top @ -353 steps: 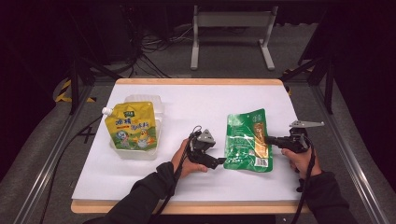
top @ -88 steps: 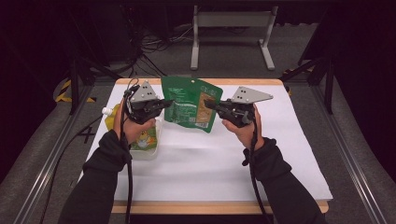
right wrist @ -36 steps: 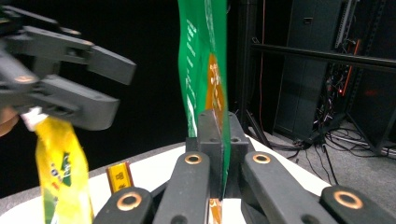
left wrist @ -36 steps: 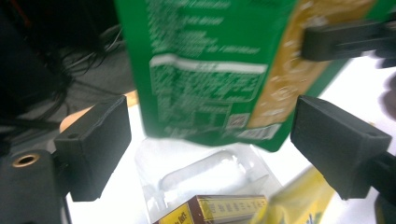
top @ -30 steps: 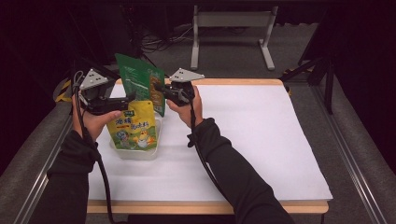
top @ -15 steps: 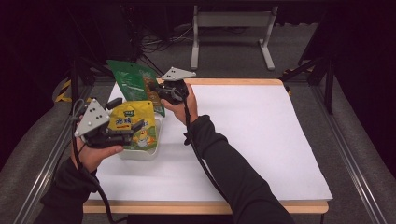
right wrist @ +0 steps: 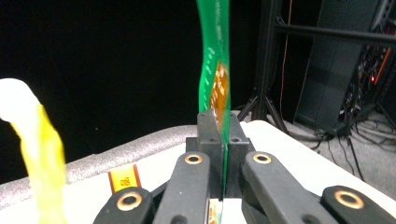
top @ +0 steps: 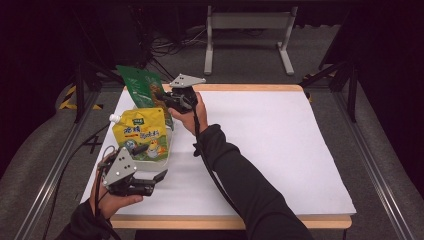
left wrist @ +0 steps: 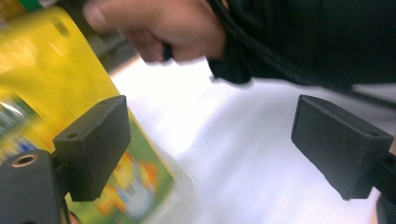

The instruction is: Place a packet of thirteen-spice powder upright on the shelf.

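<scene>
A green pouch (top: pixel 140 88) stands upright over the table's far left corner, with my right gripper (top: pixel 164 98) shut on its right edge. In the right gripper view the pouch (right wrist: pixel 215 70) rises edge-on out of the closed jaws (right wrist: pixel 223 140). Below it, a yellow spouted pouch (top: pixel 143 136) with a white cap (top: pixel 115 119) stands in a clear tub (top: pixel 159 166). My left gripper (top: pixel 155 182) hovers near the front left corner, open, pointing right, just in front of the tub. Its pads (left wrist: pixel 93 144) stand wide apart with nothing between them, and the yellow pouch (left wrist: pixel 46 93) is at their left.
The white table top (top: pixel 270 150) stretches wide to the right, with a wooden edge (top: pixel 230 221) along the front. The right forearm (top: pixel 240 180) crosses the table's middle diagonally. Metal rails (top: pixel 55 170) run along the left side and a grey stand (top: pixel 247 30) is behind the table.
My left gripper has come away from the green pouch and dropped toward the front left corner. The right gripper has kept still, still holding the green pouch.
</scene>
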{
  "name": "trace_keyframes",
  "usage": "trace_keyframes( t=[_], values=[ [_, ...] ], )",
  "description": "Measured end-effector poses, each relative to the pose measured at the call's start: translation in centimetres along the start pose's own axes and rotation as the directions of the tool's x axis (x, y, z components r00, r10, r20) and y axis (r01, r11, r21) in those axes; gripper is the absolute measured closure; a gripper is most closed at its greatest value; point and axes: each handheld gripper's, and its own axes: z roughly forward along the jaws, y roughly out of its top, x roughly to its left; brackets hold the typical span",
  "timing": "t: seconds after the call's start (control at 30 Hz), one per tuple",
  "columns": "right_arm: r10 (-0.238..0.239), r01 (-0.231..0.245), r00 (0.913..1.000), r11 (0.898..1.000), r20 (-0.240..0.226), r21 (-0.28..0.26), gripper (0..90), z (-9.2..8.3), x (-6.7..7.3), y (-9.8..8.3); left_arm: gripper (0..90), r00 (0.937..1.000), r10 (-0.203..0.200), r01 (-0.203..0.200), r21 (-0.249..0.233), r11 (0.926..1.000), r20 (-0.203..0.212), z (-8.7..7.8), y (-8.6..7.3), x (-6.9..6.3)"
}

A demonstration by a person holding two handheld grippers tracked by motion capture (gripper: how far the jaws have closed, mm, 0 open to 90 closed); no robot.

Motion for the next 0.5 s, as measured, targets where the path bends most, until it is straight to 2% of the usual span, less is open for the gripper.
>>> trace_keyframes(
  t=[0.07, 0.13, 0.23, 0.37, 0.43, 0.5],
  values=[
    [0.008, -0.008, 1.0, 1.0, -0.003, 0.005, 90.0, 0.3, -0.1, -0.4, 12.5, 1.0, 0.004, -0.004, 0.026, 0.9996, 0.008, 0.3, -1.1, -0.6],
    [0.006, -0.006, 1.0, 1.0, -0.002, 0.014, 90.0, 0.4, -0.2, -0.7, 12.3, 0.9999, 0.002, -0.002, 0.028, 0.9996, 0.015, 0.4, -1.7, -0.8],
    [0.017, -0.016, 0.9995, 1.0, -0.026, 0.022, 90.0, 0.5, -0.4, -1.5, 12.4, 0.9989, -0.036, 0.035, 0.036, 0.9987, 0.029, 0.6, -2.8, -1.0],
    [-0.003, 0.004, 0.9999, 1.0, -0.013, 0.031, 89.5, 0.3, -0.1, -1.7, 12.4, 0.9978, -0.055, 0.052, 0.076, 0.9957, 0.036, 1.2, -4.2, -1.4],
    [-0.012, 0.013, 0.9999, 0.999, -0.006, 0.039, 88.7, 0.2, 0.0, -1.7, 12.6, 0.9975, -0.061, 0.058, 0.077, 0.9953, 0.036, 1.3, -4.8, -1.5],
    [-0.023, 0.023, 0.9997, 0.998, -0.007, 0.056, 86.0, 0.0, 0.1, -1.6, 12.7, 0.9983, -0.05, 0.047, 0.092, 0.9946, 0.03, 1.5, -5.2, -1.5]
  ],
)
